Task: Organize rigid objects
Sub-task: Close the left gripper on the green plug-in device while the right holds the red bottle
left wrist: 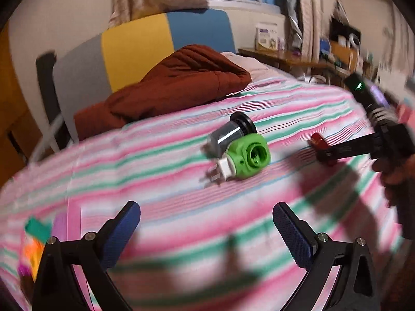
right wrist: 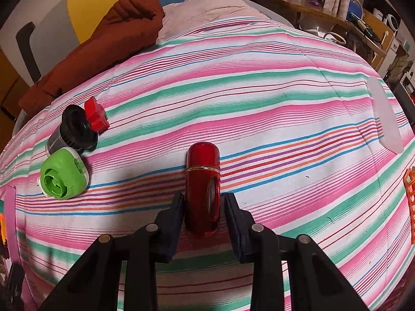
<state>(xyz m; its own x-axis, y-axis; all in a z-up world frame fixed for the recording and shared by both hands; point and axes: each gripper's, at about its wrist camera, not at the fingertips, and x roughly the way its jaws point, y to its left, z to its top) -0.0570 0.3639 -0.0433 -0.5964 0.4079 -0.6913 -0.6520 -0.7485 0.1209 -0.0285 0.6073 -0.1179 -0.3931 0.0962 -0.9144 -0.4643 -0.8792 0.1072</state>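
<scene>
I have the right gripper (right wrist: 203,211) pinching the red bottle (right wrist: 203,184) mid-bed (right wrist: 259,98); left gripper (left wrist: 206,223) spread, empty. Next: lift it toward the green piece (right wrist: 63,177) near the left edge.

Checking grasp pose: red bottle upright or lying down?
Lying down. The red bottle lies on its side on the striped bedspread, cap pointing away, between the right tongs.
</scene>
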